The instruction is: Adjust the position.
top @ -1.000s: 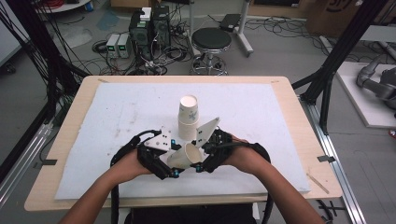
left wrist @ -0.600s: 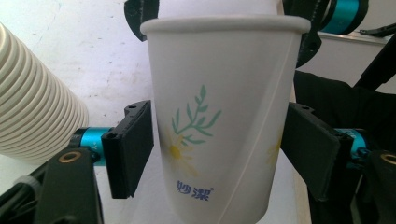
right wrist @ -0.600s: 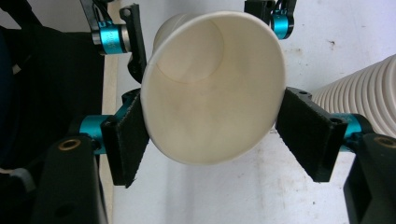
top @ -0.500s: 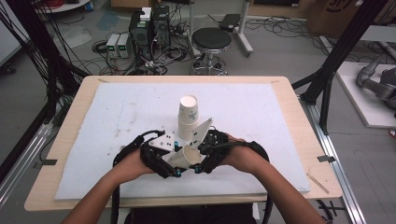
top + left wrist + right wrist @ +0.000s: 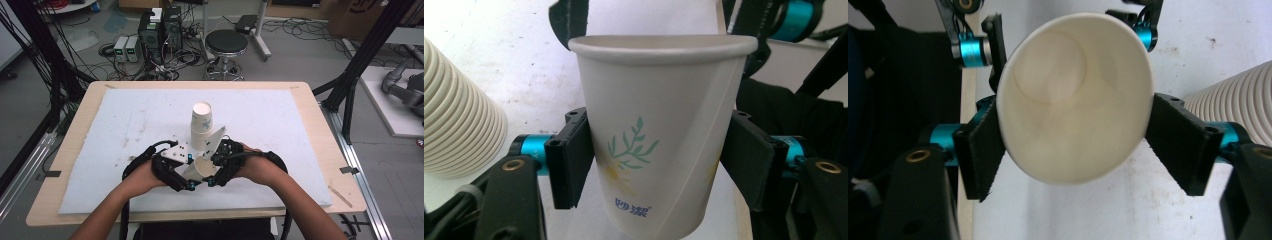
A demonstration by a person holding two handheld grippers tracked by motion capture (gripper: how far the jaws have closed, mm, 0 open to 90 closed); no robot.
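In the high view, a single paper cup [image 5: 204,169] is held above the near edge of the counter [image 5: 310,130], tipped with its mouth toward the person. It sits between the left hand-held gripper [image 5: 192,175] and the right hand-held gripper [image 5: 214,172], which meet nose to nose. Just beyond them a stack of cups [image 5: 202,125] stands upside down on the white mat.

In the left gripper view, the cup [image 5: 659,100] is between the pads, which have just been closing and now press its wall on both sides below the rim. It is white with a green sprig, a faint yellow mark and blue lettering. The ribbed stack [image 5: 459,120] is off to one side.

In the right gripper view, the cup [image 5: 1073,100] faces the camera mouth-first, with an empty cream inside and a rim pulled slightly oval. The jaws here have just been opening. Their pads sit right at the rim's two sides, and I cannot tell whether they press on it.

This looks like a pass from right to left. To do it well, the left grip should be firm but light enough not to crease the thin wall. The right jaws should come fully clear of the rim before either hand draws back, and the hands should part in a straight line so nothing knocks the stack.
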